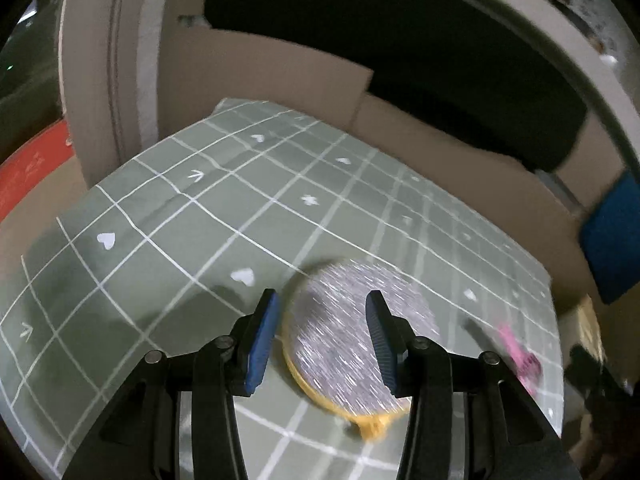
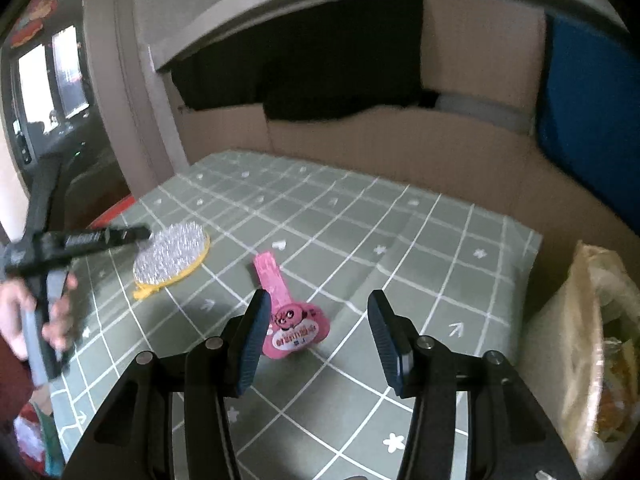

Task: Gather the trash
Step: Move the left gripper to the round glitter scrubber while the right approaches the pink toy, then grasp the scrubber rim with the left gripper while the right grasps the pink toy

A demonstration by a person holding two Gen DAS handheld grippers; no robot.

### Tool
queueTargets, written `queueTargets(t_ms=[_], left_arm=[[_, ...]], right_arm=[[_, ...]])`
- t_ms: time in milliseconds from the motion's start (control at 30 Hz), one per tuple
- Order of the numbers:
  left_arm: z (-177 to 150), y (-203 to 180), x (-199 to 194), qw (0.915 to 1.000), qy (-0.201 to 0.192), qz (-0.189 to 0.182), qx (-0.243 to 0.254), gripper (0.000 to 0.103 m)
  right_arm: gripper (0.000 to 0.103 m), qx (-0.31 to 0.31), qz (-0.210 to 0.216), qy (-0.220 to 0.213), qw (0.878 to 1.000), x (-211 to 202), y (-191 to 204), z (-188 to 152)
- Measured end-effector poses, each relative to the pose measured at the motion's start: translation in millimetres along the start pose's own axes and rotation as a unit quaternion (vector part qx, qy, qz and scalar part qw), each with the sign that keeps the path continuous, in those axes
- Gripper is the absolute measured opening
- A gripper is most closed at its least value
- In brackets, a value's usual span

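A round, yellow-rimmed disc with a glittery silver face lies on the green checked cloth. My left gripper hovers open just over it, one finger to each side, pads not touching. The right wrist view shows the same disc with the left gripper at its far edge, held by a hand. A pink snack wrapper with a cartoon face lies flat on the cloth. My right gripper is open above its near end, beside the left pad. The wrapper looks blurred in the left wrist view.
Cardboard sheets stand along the table's far side under a dark recess. A blue panel is at the right. A filled plastic bag sits off the table's right edge. Something red lies past the left edge.
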State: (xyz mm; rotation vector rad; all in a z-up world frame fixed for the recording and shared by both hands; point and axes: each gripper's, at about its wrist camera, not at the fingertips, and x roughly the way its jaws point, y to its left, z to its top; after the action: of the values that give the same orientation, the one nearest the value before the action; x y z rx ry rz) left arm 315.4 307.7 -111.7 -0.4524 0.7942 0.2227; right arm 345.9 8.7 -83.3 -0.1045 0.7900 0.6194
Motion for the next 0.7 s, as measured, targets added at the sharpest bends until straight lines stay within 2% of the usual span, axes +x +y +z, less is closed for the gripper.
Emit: queueTargets(t_ms=[133, 267, 367, 533, 600, 700], left_arm=[[1.5, 10.0, 13.3, 0.9997, 0.018, -0.001, -0.014, 0.046], [-7.0, 2.7, 12.6, 0.9996, 0.018, -0.007, 0.023, 0.046], [-11.5, -2.8, 11.3, 0.9985, 0.022, -0.025, 0.043, 0.046], [-16.4, -12.6, 10.5, 0.9970, 0.027, -0.037, 0.062, 0.046], [-17.3, -14.9, 10.1, 0.9969, 0.030, -0.042, 0.060, 0.046], [-19.3, -16.4, 9.4, 0.9967, 0.033, -0.052, 0.053, 0.046]], right_arm=[[0.048, -0.025, 0.031, 0.032, 0.999, 27.7, 8.1, 3.7], [0.048, -0.047, 0.030, 0.059, 0.997, 57.0, 18.8, 7.9], [0.048, -0.050, 0.037, 0.076, 0.995, 69.8, 22.4, 9.0], [0.047, -0.055, 0.041, 0.081, 0.994, 72.2, 25.8, 5.8], [0.040, -0.050, 0.049, 0.082, 0.994, 70.5, 23.8, 4.8], [0.039, -0.047, 0.052, 0.080, 0.994, 66.7, 21.5, 2.6]])
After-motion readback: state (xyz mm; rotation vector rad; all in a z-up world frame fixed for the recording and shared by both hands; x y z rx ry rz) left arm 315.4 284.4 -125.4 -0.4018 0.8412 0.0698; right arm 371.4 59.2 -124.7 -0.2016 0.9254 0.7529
